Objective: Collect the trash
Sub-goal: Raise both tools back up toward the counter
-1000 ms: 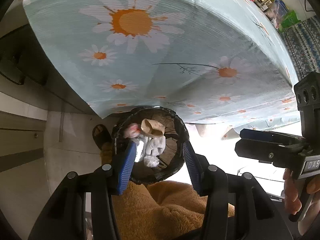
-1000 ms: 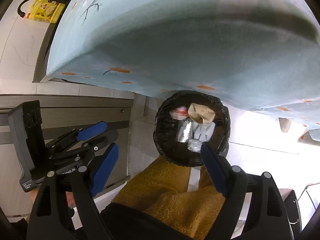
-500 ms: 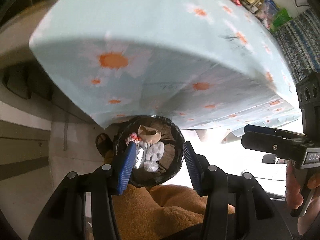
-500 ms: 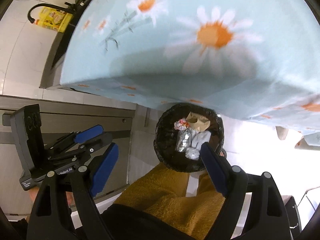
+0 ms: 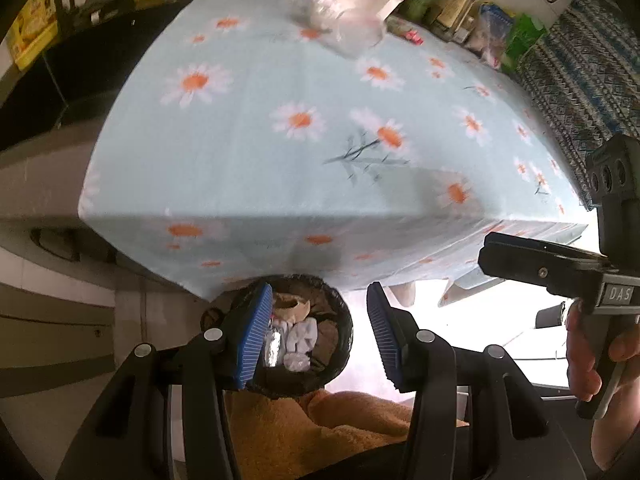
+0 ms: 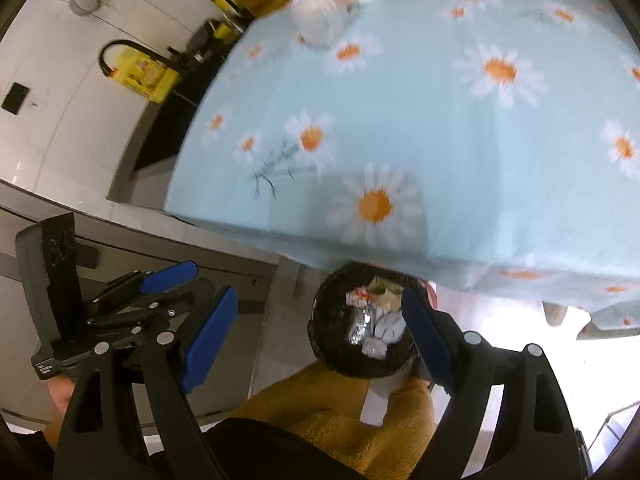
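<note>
A black-lined trash bin [image 5: 340, 344] stands on the floor below the table's near edge; it also shows in the right wrist view [image 6: 332, 340]. It holds crumpled white paper [image 5: 304, 334], foil [image 5: 274, 346] and a brown paper piece [image 5: 290, 306]. A clear plastic container [image 5: 354, 20] lies blurred at the far side of the daisy tablecloth [image 5: 312, 120]; it also shows in the right wrist view [image 6: 316, 16]. My left gripper [image 5: 318, 332] is open and empty above the bin. My right gripper [image 6: 320, 344] is open and empty, level with the table's front edge.
Bottles and packets [image 5: 452, 4] line the table's far edge. A yellow package [image 6: 140, 72] sits on a dark counter at the left. A patterned blue cloth [image 5: 580, 60] hangs at the right. An orange fleece garment [image 5: 320, 432] fills the bottom.
Both grippers have lifted and tilted up from the bin, so the table top and the far plastic container have come into view. Both stay open and empty.
</note>
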